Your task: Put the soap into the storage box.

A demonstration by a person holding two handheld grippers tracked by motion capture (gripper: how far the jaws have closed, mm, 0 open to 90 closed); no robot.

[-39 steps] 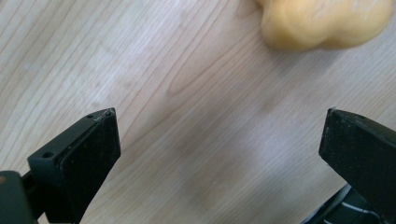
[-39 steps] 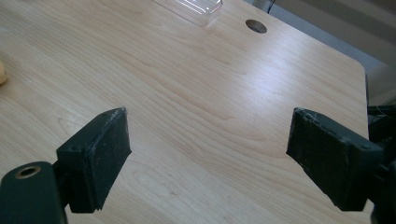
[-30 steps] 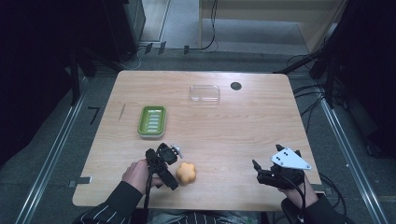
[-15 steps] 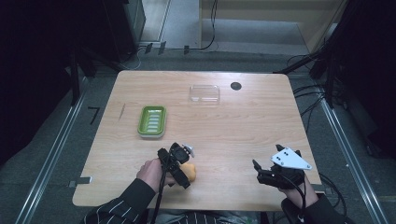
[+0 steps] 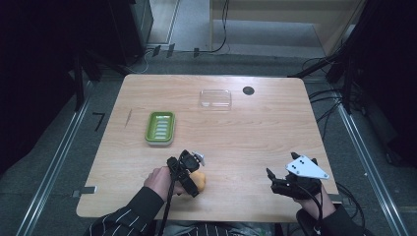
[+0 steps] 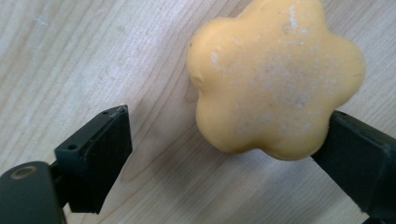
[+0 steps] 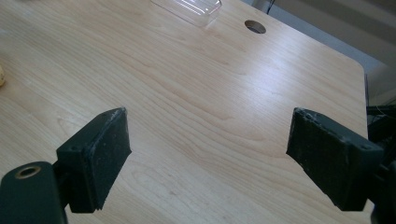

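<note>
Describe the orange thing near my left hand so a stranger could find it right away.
On the wooden table, look at the near edge, nearer the left corner, below the green dish. The soap lies between the open left claw: a pale orange, flower-shaped bar, the table's one orange thing.

I find almost nothing to read here. The one sign is a dark mark shaped like the figure 7 [image 5: 98,120] on the floor just left of my worktop [image 5: 275,132], seen from the high view; I cannot tell whether it is truly a number. Nothing on the worktop carries legible text, label or brand.
</note>
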